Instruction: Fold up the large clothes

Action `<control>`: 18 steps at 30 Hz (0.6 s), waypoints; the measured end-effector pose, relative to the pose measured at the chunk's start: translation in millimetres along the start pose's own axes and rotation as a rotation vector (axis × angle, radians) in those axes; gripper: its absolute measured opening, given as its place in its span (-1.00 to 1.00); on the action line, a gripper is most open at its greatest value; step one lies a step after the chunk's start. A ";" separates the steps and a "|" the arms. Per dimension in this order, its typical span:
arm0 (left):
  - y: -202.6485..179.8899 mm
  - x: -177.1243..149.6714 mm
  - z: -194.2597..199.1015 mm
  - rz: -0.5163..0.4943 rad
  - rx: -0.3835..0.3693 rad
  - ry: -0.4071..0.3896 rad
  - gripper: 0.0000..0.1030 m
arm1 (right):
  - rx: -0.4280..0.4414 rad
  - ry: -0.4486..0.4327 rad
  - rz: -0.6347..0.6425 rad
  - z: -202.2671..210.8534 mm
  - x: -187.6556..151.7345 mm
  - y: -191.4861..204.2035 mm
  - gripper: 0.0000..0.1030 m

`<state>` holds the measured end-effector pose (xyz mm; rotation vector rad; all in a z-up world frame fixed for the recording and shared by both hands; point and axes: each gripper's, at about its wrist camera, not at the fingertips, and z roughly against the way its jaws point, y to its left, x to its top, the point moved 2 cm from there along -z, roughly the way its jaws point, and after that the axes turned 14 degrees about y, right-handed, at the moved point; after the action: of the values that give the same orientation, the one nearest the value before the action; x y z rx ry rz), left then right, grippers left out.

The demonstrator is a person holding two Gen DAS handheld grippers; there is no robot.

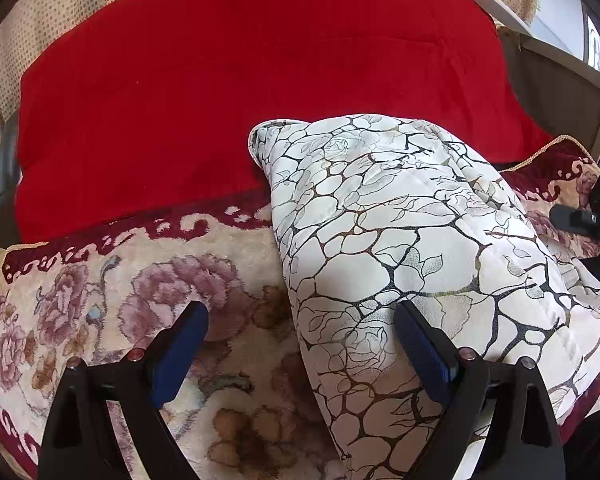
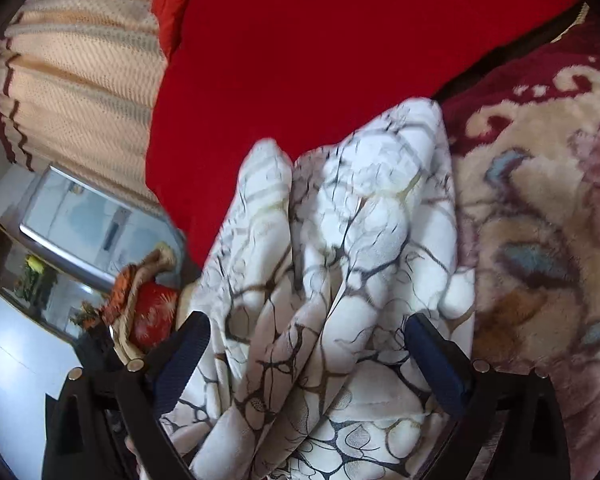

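In the left wrist view, a white quilted cloth (image 1: 400,240) with a black crackle and rose print lies folded on a floral plush blanket (image 1: 100,300). My left gripper (image 1: 300,308) is open just above the blanket. The cloth's left edge runs between its blue pads (image 1: 180,352), and the right pad rests against the cloth. In the right wrist view the same cloth (image 2: 340,240) is bunched in loose folds and blurred. My right gripper (image 2: 307,320) is open wide with the folds lying between its fingers. The right gripper's black body (image 1: 596,216) shows at the left view's right edge.
A red cloth (image 1: 260,80) covers the surface behind the blanket (image 2: 540,220). Beige dotted curtains (image 2: 80,100) hang beyond it. A mirror or window (image 2: 80,224), a red patterned object (image 2: 152,316) and a grey frame (image 1: 560,92) stand at the sides.
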<state>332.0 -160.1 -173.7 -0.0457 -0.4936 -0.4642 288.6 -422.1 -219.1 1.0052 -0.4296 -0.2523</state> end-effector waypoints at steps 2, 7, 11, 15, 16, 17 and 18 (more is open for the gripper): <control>-0.5 -0.2 -0.6 -0.002 0.004 -0.002 0.82 | -0.013 -0.022 -0.017 5.2 0.7 -6.0 0.94; 0.0 -0.8 -0.1 0.000 0.009 0.000 0.82 | -0.024 0.042 -0.050 -16.3 -4.4 -15.0 0.94; 16.2 1.2 2.1 0.039 -0.113 0.025 0.82 | 0.027 0.051 -0.001 -17.7 -6.9 -2.0 0.94; 41.8 1.9 -2.8 0.157 -0.398 0.047 0.82 | 0.044 0.057 -0.015 -18.9 -8.1 -7.9 0.94; 44.1 2.0 -11.0 0.177 -0.478 0.083 0.82 | 0.061 0.053 -0.026 -16.8 -8.4 -11.3 0.94; 43.1 2.0 -19.7 0.188 -0.531 0.124 0.82 | 0.087 0.045 -0.035 -14.6 -8.4 -12.3 0.94; 40.6 1.8 -31.9 0.206 -0.580 0.176 0.82 | 0.107 0.039 -0.035 -12.3 -8.1 -12.9 0.94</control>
<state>365.5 -129.4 -198.2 -0.6028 -0.1660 -0.3924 286.9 -416.2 -237.6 1.1213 -0.3939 -0.2425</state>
